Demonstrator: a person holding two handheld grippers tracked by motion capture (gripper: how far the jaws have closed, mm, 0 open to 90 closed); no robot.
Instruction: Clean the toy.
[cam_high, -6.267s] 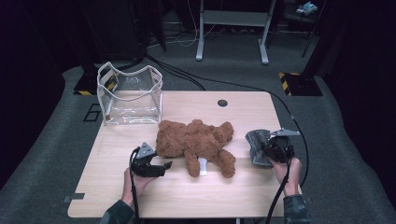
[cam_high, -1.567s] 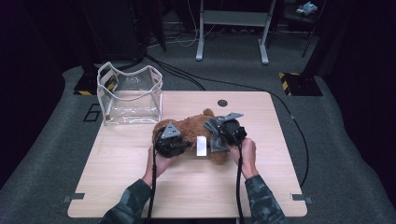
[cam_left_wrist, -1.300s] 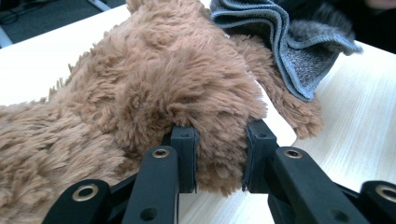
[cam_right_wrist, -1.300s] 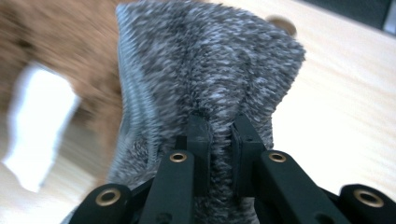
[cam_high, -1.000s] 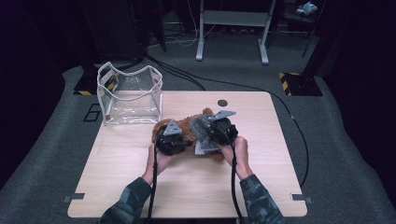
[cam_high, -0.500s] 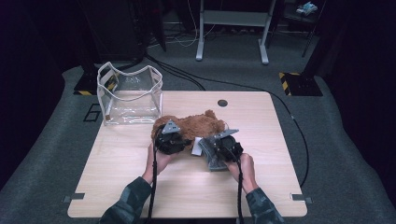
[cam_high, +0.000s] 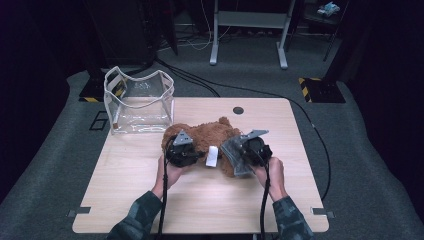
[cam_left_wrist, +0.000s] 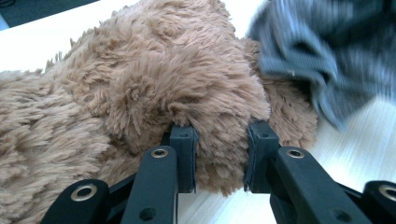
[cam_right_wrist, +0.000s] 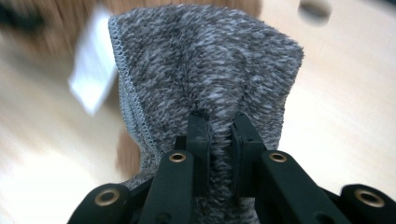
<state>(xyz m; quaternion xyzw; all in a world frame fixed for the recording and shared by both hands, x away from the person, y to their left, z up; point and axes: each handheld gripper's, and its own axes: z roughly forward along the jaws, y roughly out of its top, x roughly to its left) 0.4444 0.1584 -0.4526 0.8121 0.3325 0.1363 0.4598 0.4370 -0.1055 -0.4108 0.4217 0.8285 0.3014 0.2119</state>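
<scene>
A brown plush bear (cam_high: 210, 136) lies in the middle of the wooden table (cam_high: 140, 190), with a white tag (cam_high: 212, 156) on it. My left gripper (cam_high: 186, 151) is shut on a limb of the bear (cam_left_wrist: 187, 93); both pads press into the fur, as the left gripper view (cam_left_wrist: 219, 158) shows. My right gripper (cam_high: 239, 156) is shut on a piece of grey knitted cloth (cam_high: 235, 159), held at the bear's right side. In the right gripper view the grey cloth (cam_right_wrist: 210, 74) bunches between the jaws (cam_right_wrist: 219, 135), and the white tag (cam_right_wrist: 91, 74) is blurred behind it.
A clear plastic bag (cam_high: 140, 102) stands open at the table's back left. A round black grommet (cam_high: 238, 110) sits near the back edge. Cables run across the grey floor behind the table, and a metal stand (cam_high: 247, 30) is beyond.
My right gripper has drawn the grey cloth back from over the bear, toward the near right. The left gripper has stayed on the bear.
</scene>
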